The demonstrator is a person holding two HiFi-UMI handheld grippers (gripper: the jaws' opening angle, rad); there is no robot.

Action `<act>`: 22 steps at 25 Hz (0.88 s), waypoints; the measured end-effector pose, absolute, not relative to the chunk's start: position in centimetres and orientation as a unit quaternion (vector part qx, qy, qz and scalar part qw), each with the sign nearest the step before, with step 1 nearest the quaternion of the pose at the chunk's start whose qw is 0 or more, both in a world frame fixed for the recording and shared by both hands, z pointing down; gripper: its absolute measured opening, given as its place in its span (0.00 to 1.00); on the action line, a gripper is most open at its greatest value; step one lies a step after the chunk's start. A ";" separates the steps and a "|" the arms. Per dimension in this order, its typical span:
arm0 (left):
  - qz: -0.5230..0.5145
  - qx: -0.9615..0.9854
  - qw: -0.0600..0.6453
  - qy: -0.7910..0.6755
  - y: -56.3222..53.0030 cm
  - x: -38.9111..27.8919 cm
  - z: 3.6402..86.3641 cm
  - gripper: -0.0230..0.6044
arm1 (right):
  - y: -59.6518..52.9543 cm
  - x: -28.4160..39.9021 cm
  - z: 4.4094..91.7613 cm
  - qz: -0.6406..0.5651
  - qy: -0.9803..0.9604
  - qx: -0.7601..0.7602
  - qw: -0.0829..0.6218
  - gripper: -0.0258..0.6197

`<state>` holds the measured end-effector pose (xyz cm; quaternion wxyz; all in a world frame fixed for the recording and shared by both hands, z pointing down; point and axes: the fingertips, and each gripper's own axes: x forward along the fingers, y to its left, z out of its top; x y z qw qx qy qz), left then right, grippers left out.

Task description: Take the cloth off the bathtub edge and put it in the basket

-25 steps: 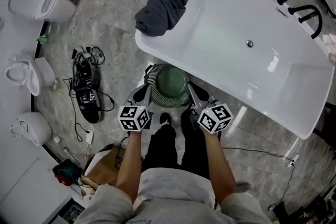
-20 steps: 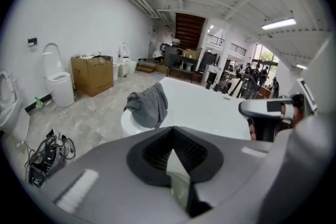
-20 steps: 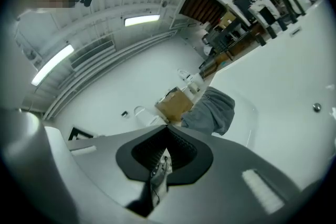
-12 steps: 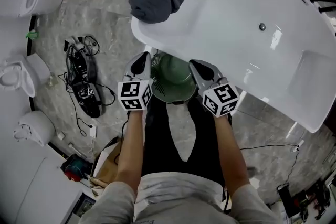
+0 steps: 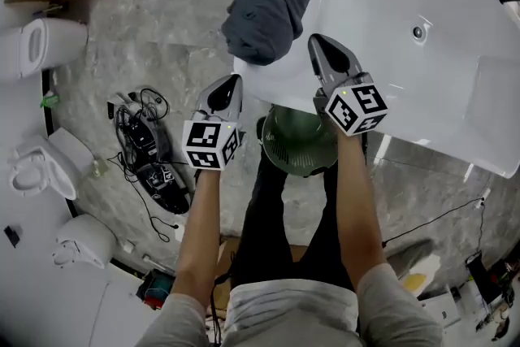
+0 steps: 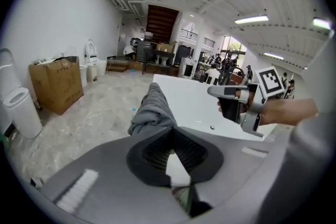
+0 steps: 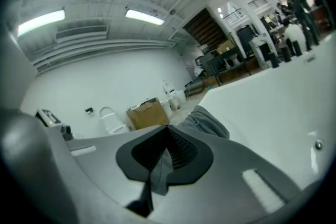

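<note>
My left tongs (image 5: 227, 87) are shut tight with nothing in them, and so are my right tongs (image 5: 322, 46). The dark grey cloth (image 5: 268, 0) hangs bunched over the bathtub edge (image 5: 272, 81), just ahead of both tips and between them, its lower end nearer the left pair. The green basket (image 5: 299, 140) sits below and behind both tongs, close against the bathtub's outer wall.

I judge the step in hand to be the reach and grasp, so first I must open a pair before it meets the fabric. I would bite deep into the thick hump right on the rim, catching several folds, since a thin pinch on soft cloth may slip. Then lift straight up until the hanging tail clears the rim, or it could drag or slide into the bathtub.
</note>
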<state>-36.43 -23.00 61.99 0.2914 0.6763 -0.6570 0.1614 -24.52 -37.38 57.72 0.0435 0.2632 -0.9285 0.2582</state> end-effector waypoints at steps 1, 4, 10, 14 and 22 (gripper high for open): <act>0.163 0.685 0.291 -0.648 -23.9 -37.3 62.1 0.13 | -37.4 -26.3 58.0 0.233 -0.939 0.248 0.058 0.04; 0.167 0.706 0.291 -0.623 -26.0 -39.0 62.7 0.13 | -36.5 -30.6 60.2 0.165 -0.960 0.189 0.123 0.05; 0.167 0.732 0.296 -0.591 -27.8 -39.8 63.5 0.13 | -35.3 -34.1 64.2 0.170 -0.961 0.102 0.194 0.55; 0.152 0.745 0.275 -0.589 -27.4 -39.5 62.0 0.13 | -34.7 -35.3 68.3 0.133 -0.947 0.059 0.287 0.86; 0.160 0.757 0.309 -0.553 -21.8 -39.3 63.5 0.13 | -40.5 -37.8 72.4 0.180 -0.931 0.031 0.316 0.93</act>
